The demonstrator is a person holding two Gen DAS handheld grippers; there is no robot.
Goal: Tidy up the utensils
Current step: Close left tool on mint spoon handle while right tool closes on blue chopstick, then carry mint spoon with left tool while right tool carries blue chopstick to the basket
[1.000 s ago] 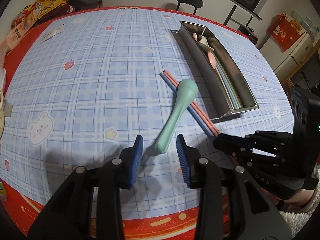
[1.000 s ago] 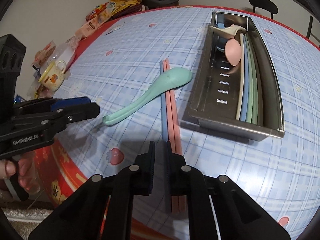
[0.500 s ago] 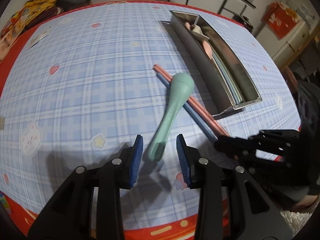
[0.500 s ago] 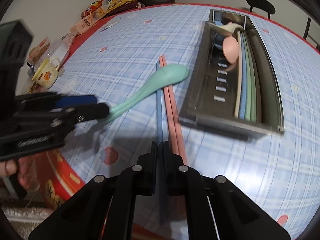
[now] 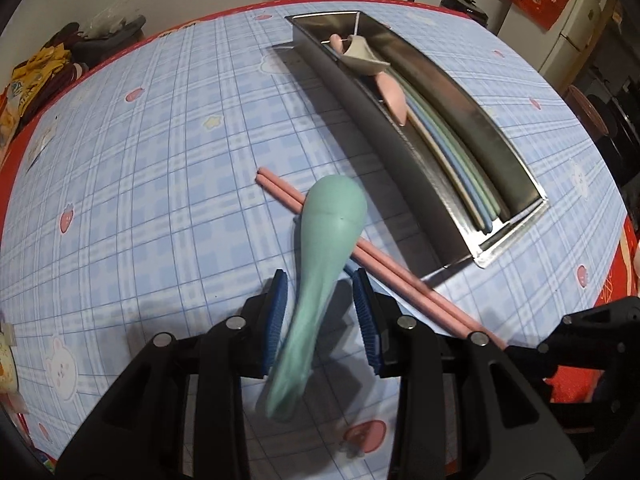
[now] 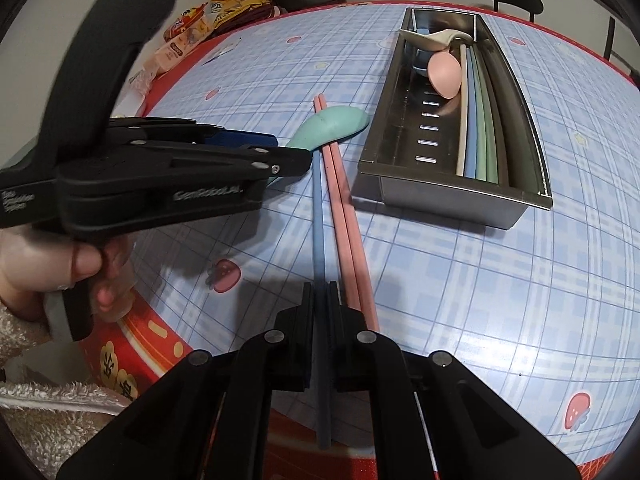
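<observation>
A mint green spoon [image 5: 326, 240] lies bowl-down across two pink chopsticks [image 5: 384, 272] on the checked tablecloth. My left gripper [image 5: 320, 308] is open, its blue pads on either side of the spoon's handle, which runs back between them. It shows from the side in the right wrist view [image 6: 264, 148], with the spoon [image 6: 334, 126] beyond it. My right gripper [image 6: 321, 300] is shut on a blue chopstick [image 6: 319, 232] that lies beside the pink chopsticks [image 6: 344, 216].
A long steel tray [image 6: 452, 188] stands right of the chopsticks, holding a pink spoon [image 6: 444, 74], a white spoon [image 6: 436, 38] and several chopsticks; it also shows in the left wrist view [image 5: 516, 216]. Snack packets [image 6: 188, 36] lie at the far left. The table's red front edge is close.
My left gripper has moved forward so the spoon's handle now lies between its open pads. My right gripper has closed on the blue chopstick.
</observation>
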